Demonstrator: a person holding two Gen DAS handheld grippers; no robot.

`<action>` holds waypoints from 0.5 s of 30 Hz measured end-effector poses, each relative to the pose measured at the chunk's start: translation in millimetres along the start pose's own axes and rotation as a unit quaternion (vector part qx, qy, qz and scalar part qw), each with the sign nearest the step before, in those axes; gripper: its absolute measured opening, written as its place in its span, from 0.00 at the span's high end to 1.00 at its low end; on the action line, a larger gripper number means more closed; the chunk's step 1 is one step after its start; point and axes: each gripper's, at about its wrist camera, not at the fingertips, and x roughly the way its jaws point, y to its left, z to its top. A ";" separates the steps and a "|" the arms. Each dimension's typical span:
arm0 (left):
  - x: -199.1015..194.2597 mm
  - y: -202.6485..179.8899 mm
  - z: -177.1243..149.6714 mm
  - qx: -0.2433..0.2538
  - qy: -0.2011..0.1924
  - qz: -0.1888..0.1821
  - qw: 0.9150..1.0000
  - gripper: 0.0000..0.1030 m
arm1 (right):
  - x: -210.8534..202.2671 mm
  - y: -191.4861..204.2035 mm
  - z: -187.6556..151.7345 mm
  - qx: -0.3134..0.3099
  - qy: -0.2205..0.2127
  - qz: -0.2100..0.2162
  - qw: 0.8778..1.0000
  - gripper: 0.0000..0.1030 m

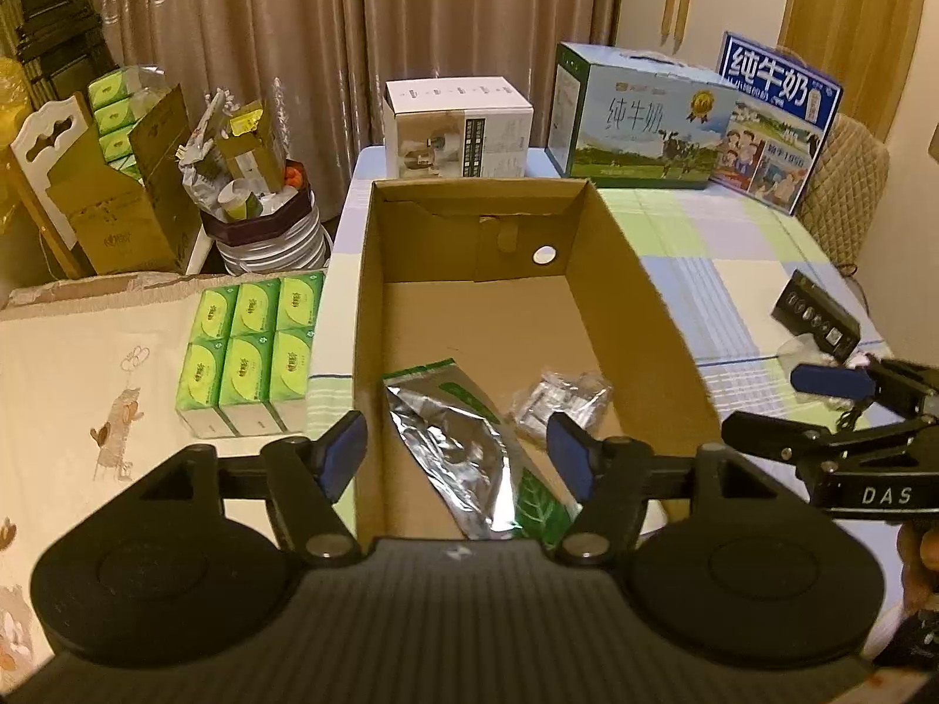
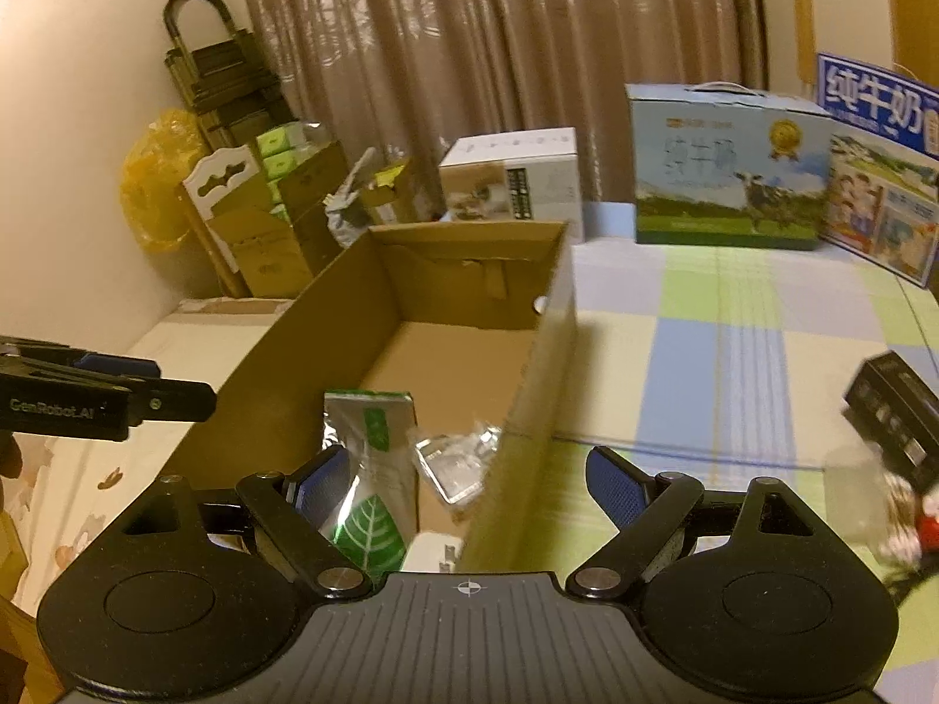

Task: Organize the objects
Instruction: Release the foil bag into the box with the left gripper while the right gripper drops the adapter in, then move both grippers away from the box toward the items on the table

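An open cardboard box (image 1: 622, 293) (image 2: 546, 352) stands on the checked tablecloth. Inside lie a silver-green foil pouch (image 1: 463, 452) (image 2: 370, 457) and a clear packet of silvery pieces (image 1: 557, 405) (image 2: 458, 463). My left gripper (image 1: 455, 449) is open and empty, over the box's near end. My right gripper (image 2: 463, 481) is open and empty, astride the box's right wall; it also shows in the left wrist view (image 1: 833, 405). A small black box (image 1: 821, 317) (image 2: 898, 410) and a clear bag with a red-white item (image 2: 892, 522) lie on the table to the right.
Two milk cartons (image 1: 639, 117) (image 1: 774, 117) and a white box (image 1: 458, 129) stand at the table's far edge. A pack of green tissue boxes (image 1: 252, 346) lies left of the box. Cartons, a full bin (image 1: 264, 217) and a chair crowd the left.
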 end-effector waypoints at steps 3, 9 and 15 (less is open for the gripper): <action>-10.1 -6.9 -5.7 -0.009 -0.004 -0.003 1.000 0.33 | -13.5 -3.1 -4.8 0.006 -0.003 -0.005 1.000 0.18; -30.6 -26.6 -13.7 -0.014 -0.013 -0.006 1.000 0.26 | -44.5 -9.8 -14.4 0.017 -0.017 -0.013 1.000 0.18; -53.0 -53.1 -19.3 -0.012 -0.032 -0.016 0.999 0.17 | -79.5 -21.3 -21.0 0.030 -0.032 -0.023 0.999 0.18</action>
